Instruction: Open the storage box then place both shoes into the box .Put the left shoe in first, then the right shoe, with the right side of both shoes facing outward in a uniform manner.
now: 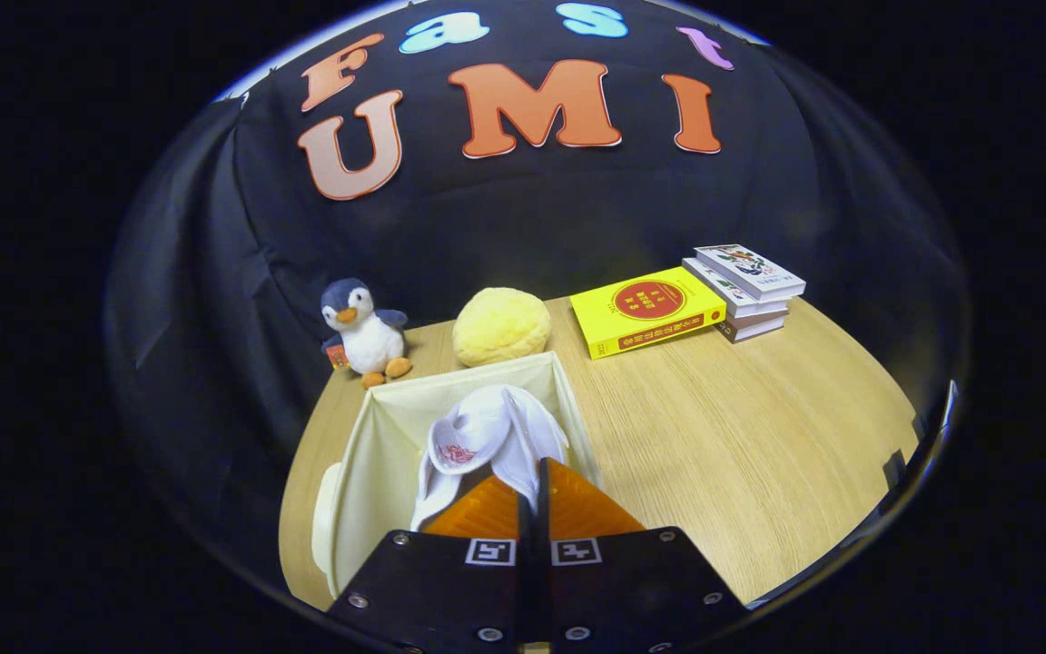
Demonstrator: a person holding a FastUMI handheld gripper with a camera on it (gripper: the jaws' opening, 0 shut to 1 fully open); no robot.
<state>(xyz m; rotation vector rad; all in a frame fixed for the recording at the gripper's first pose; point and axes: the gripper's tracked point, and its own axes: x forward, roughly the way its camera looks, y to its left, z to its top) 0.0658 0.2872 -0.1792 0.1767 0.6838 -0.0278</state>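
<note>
Penguin toy (364, 329) and yellow plush (501, 325) standing at back of wooden surface (741, 436). Storage box (378, 445) open just ahead, white shoe (487, 436) inside. Tool (530, 481) closed (fingers together) on shoe's edge. Yellow book (646, 311), stacked books (745, 289) beyond, rightward.

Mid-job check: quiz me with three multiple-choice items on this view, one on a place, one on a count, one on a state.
1. Where is the white shoe?
A. inside the open box
B. on the yellow book
C. beside the penguin toy

2. How many books lie in the stack next to the yellow book?
A. one
B. three
C. six

3. How do the fingers stand?
A. wide apart
B. close together, at the shoe's near end
C. closed on the yellow cushion

Answers: 1 A, box walls surround the shoe. 2 B, three covers show. 3 B, only a thin gap separates them.
</note>
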